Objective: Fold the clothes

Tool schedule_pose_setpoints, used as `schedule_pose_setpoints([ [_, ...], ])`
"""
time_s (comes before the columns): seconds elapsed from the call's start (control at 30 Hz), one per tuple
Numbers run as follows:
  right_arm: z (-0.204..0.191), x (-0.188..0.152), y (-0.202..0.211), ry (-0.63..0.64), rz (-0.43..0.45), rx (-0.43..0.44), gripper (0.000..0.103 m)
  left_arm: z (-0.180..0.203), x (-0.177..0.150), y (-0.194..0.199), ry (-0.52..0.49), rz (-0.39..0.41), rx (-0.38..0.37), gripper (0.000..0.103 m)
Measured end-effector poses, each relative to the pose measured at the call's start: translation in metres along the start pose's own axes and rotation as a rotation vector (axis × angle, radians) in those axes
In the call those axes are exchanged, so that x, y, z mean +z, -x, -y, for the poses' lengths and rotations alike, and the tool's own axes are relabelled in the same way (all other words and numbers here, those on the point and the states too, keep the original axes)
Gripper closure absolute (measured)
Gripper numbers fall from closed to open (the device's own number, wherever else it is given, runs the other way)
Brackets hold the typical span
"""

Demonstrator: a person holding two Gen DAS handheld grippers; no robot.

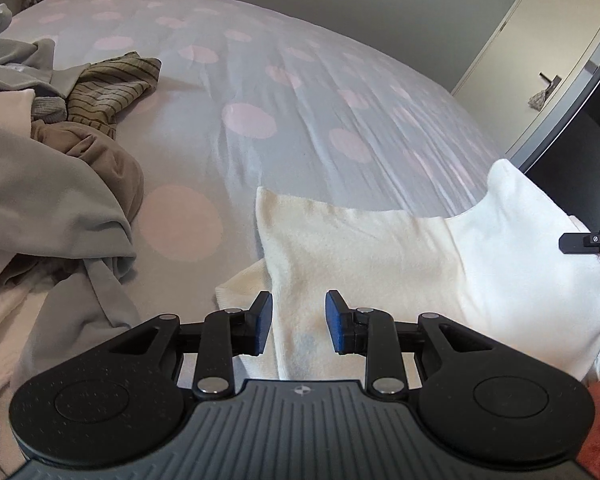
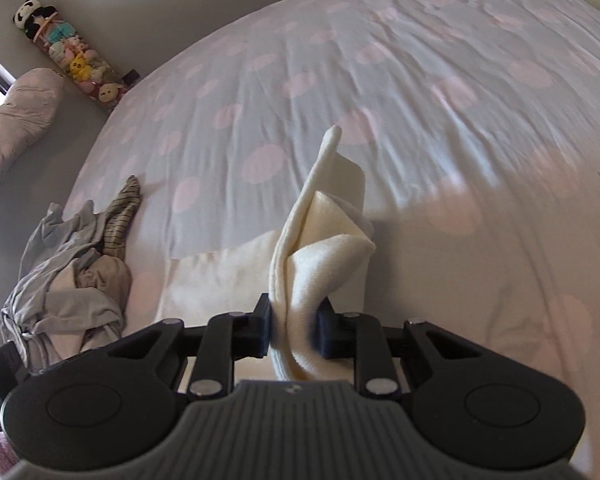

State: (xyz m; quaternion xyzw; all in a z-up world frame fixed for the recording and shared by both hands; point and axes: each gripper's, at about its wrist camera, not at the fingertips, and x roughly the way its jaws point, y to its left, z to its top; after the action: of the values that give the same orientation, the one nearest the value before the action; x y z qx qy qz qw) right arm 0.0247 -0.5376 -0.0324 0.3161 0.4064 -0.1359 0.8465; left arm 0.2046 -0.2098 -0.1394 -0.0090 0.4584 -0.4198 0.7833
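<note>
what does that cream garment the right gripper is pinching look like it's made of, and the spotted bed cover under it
Cream garment: probably a soft knit, maybe cotton or fleece; fine ribbed texture, matte, and it folds thickly in the right gripper.
Bed cover: looks like thin, smooth woven fabric, likely cotton or a blend; pale grey with pink dots, fine shallow wrinkles and a slight sheen. Exact fibres can't be told.

Bed: clothes pile at its left edge; sweater at the near edge, right of the pile and apart from it. Plush toys beyond the far-left corner, against the wall.
</note>
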Motion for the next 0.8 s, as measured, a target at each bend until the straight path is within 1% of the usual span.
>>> schedule_pose_setpoints([
  [0.1,-0.028,-0.001,-0.003,0.025,-0.004,0.053,0.079,-0.005,0.002,0.0,0.03,0.0,-0.037,0.078],
  [0.17,-0.046,-0.002,-0.01,0.04,-0.011,0.084,0.079,-0.007,0.003,0.0,0.041,0.002,-0.041,0.078],
  [0.37,-0.093,-0.018,-0.058,0.043,-0.072,0.165,0.079,-0.021,0.005,0.004,0.106,0.02,-0.058,0.078],
  [0.6,-0.122,-0.053,-0.118,0.037,-0.126,0.169,0.079,-0.029,0.006,0.003,0.137,0.017,-0.029,0.079],
  [0.8,-0.129,-0.075,-0.151,0.041,-0.162,0.161,0.079,-0.034,0.005,0.001,0.15,0.002,-0.006,0.079],
])
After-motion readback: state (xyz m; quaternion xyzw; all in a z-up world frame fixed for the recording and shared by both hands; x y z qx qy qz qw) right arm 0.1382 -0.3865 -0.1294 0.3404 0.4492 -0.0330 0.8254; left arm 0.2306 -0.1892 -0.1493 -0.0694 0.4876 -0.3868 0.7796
